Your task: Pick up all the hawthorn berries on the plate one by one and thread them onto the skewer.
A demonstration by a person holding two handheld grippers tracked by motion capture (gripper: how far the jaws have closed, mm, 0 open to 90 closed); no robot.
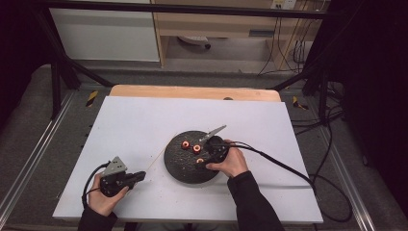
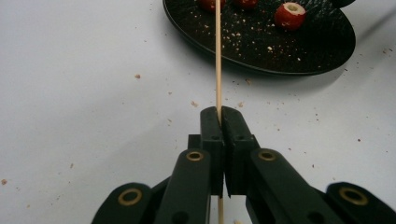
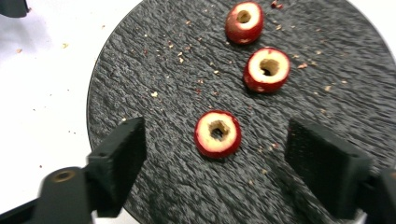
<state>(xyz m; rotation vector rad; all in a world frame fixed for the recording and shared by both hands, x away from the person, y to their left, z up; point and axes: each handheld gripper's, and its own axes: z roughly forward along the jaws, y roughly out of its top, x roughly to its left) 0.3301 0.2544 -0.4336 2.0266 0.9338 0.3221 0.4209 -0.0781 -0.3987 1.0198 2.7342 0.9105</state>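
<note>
A round black slate plate (image 1: 185,171) lies at the middle of the white table and carries three cored red fruit pieces. My right gripper (image 3: 215,135) hangs open over the plate. Its jaws stand well apart on either side of the nearest fruit piece (image 3: 217,134) and do not touch it. The other two pieces (image 3: 267,69) (image 3: 244,22) lie farther off. My left gripper (image 2: 219,112) rests near the table's front left, shut on a thin wooden skewer (image 2: 217,56) that points toward the plate (image 2: 261,46). From above, the skewer (image 1: 155,161) reaches almost to the plate's left rim.
Crumbs are scattered on the white table cover (image 1: 134,125) and on the plate. A wooden board edge (image 1: 192,91) runs along the far side. Black cables (image 1: 288,168) trail from the right gripper across the table's right half. A dark metal frame surrounds the table.
</note>
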